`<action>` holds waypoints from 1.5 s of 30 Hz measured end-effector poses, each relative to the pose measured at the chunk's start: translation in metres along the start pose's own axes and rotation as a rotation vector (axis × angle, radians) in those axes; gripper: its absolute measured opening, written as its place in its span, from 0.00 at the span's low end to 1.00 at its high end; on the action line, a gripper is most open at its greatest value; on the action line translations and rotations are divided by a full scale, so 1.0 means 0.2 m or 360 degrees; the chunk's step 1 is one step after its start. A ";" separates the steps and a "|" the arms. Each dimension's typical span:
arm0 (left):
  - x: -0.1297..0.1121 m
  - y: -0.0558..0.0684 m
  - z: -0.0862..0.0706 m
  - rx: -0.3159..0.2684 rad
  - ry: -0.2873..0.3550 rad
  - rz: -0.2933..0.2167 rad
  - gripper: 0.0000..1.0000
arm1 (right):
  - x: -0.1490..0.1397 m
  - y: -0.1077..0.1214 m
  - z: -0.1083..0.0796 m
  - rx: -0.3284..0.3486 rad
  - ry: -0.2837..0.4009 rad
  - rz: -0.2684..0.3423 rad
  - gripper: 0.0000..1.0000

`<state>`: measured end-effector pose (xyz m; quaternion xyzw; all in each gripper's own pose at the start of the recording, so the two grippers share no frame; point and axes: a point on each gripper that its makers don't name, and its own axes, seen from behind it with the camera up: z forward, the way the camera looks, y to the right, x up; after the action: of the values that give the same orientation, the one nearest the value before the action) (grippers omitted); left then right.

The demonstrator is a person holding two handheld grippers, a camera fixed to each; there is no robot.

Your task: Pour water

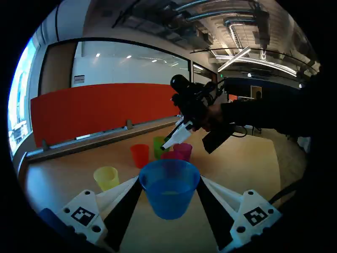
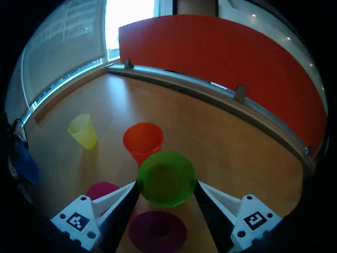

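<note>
Two gripped cups, blue cup (image 1: 169, 195), green cup (image 2: 166, 179), orange cup (image 2: 143, 140) just behind

Soft daylight, blown-out window (image 2: 128, 25), fisheye-bent edges

Long orange wall panel (image 1: 101, 109) behind a pale wooden tabletop (image 2: 236, 143), grey metal rail (image 2: 202, 90) along the table's far edge, bright daylight window (image 2: 126, 21), exposed silver ceiling ducts (image 1: 236, 29), white strip lights (image 1: 234, 59) overhead.
</note>
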<state>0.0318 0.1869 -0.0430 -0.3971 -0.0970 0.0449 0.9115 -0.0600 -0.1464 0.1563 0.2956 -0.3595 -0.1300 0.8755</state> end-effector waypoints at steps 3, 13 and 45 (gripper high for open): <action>0.01 0.00 0.00 0.0002 0.0004 0.0003 0.87 | 0.03 0.00 -0.03 -0.0010 0.0063 -0.0016 0.91; 0.05 0.01 -0.02 0.0019 0.0024 0.0013 0.86 | 0.14 -0.06 -0.20 -0.0020 0.0278 -0.0115 0.91; 0.09 0.07 -0.13 0.0101 0.0073 0.0001 0.87 | 0.00 -0.59 -0.69 0.0080 0.0751 -0.0251 0.91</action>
<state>0.0546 0.1798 -0.0682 -0.3688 -0.0745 0.0390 0.9257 0.0352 -0.1816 0.0051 0.3665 -0.1242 -0.1163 0.9147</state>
